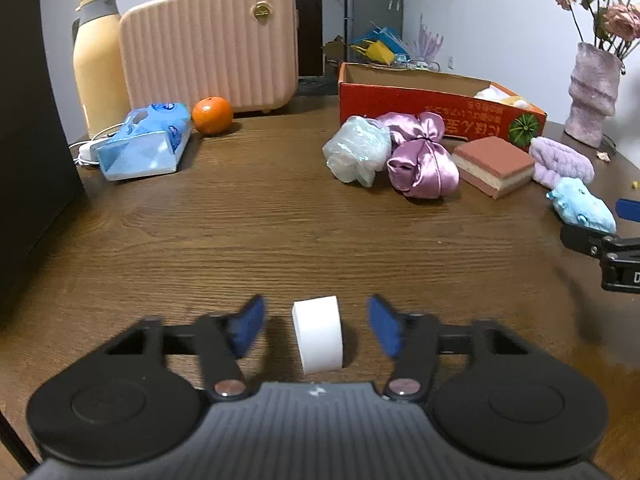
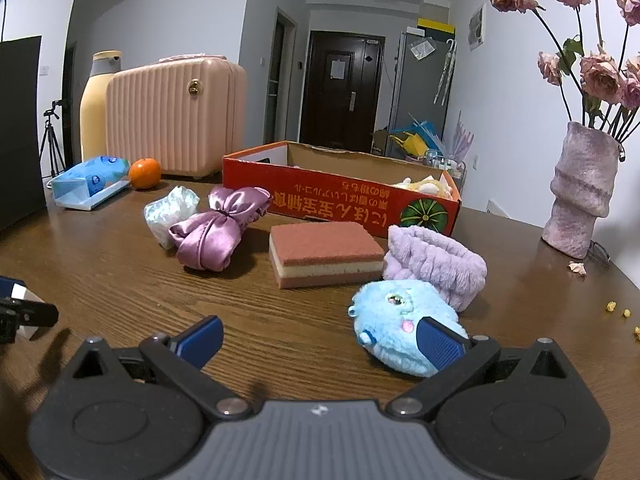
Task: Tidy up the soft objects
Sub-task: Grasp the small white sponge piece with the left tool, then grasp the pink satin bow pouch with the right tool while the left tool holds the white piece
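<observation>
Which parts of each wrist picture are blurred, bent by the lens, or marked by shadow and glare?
Left wrist view: the left gripper has smeared blue fingertips, while the white foam block between them stays sharp; the table edge curves. Right wrist view: mostly sharp; door frames bow, the table shows soft sheen, and shadows fall near the right gripper.

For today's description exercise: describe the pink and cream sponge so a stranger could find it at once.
Find the orange cardboard box on the wooden table. Just in front of its long side lies the sponge, between a shiny purple satin bundle and a fluffy lilac band. It alone is a flat-sided block, in pink and cream layers.
</observation>
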`<state>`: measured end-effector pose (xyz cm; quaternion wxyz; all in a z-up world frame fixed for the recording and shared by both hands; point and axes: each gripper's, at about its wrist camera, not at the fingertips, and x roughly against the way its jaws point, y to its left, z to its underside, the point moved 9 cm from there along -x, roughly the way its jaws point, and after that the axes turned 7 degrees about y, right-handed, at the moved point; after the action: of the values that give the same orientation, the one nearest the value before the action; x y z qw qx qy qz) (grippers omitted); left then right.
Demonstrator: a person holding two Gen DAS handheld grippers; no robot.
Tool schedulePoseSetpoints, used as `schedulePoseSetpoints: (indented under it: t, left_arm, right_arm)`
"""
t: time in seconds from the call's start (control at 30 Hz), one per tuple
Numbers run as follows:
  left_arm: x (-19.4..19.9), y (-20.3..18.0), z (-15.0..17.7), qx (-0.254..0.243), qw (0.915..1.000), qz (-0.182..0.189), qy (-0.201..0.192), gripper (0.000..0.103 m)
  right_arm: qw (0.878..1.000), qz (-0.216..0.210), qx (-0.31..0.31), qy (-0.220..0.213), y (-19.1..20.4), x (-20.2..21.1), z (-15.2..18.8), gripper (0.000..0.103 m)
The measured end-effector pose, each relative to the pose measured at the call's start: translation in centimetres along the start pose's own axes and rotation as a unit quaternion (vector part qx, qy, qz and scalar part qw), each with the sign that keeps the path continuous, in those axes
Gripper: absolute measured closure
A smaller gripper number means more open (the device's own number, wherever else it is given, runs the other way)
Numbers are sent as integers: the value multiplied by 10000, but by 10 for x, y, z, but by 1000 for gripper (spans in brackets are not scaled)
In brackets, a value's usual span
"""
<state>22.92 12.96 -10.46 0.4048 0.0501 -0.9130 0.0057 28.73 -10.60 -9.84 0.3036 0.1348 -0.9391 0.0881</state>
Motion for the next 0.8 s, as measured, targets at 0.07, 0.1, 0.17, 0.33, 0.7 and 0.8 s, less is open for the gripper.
schedulePoseSetpoints:
  t: [0.07, 0.1, 0.17, 0.33, 0.7, 0.8]
  left_arm:
    - [0, -2, 0, -62, 10000, 27, 6, 82]
    - [0, -3, 1, -85, 9999, 62, 19, 84]
    - [0, -5, 2, -134, 9999, 82, 36, 84]
    - [0, -6, 2, -134, 9998, 127, 20, 84]
    - [-2, -10, -6, -250, 9995, 194, -82, 84]
    - [-1, -8, -17, -263, 9992, 151, -254, 84]
  right_arm:
    - [10000, -3, 10, 17, 1, -1, 1, 0]
    - [10000, -6, 20, 22, 2, -1, 1, 0]
    - [10000, -14, 48, 33, 3, -2, 1, 0]
    - [9999, -45, 116, 57, 9, -3, 2, 0]
    - [9997, -218, 87, -11, 27, -7, -6, 0]
    - [9996, -262, 73, -84, 35, -10, -11, 0]
